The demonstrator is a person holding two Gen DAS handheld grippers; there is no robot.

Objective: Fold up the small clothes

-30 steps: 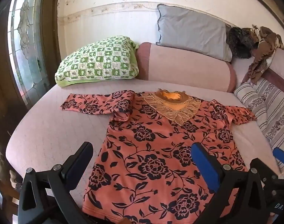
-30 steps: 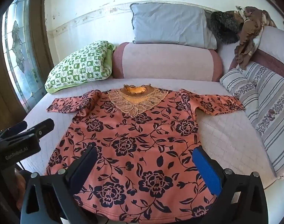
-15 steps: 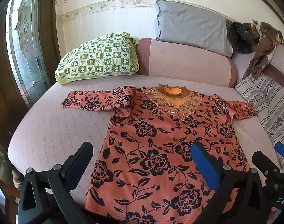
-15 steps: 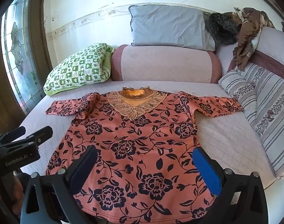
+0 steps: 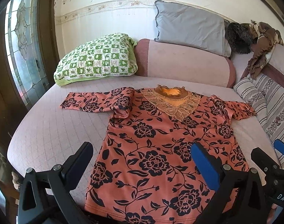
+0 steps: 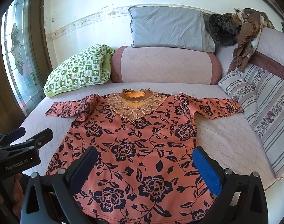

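An orange top with black flowers and a lace collar [image 5: 160,140] [image 6: 138,141] lies flat, front up, on the pink quilted bed, both sleeves spread sideways. Its left sleeve [image 5: 97,102] is bunched at the shoulder. My left gripper [image 5: 142,158] hovers open above the hem's left half, holding nothing. My right gripper [image 6: 144,162] hovers open above the middle of the hem, also holding nothing. The left gripper [image 6: 22,141] also shows at the left edge of the right wrist view, and the right gripper [image 5: 272,160] at the right edge of the left wrist view.
A green checked pillow [image 5: 97,59] lies at the back left, a pink bolster [image 6: 166,65] and a grey pillow [image 6: 170,28] behind the collar. Striped cushions [image 6: 263,108] line the right side, with a pile of brown clothes [image 6: 244,37] above. A stained-glass door [image 5: 24,46] stands left of the bed.
Both grippers have drawn back and up a little, so more of the hem and bed shows. The top has not moved and both grippers stay open.
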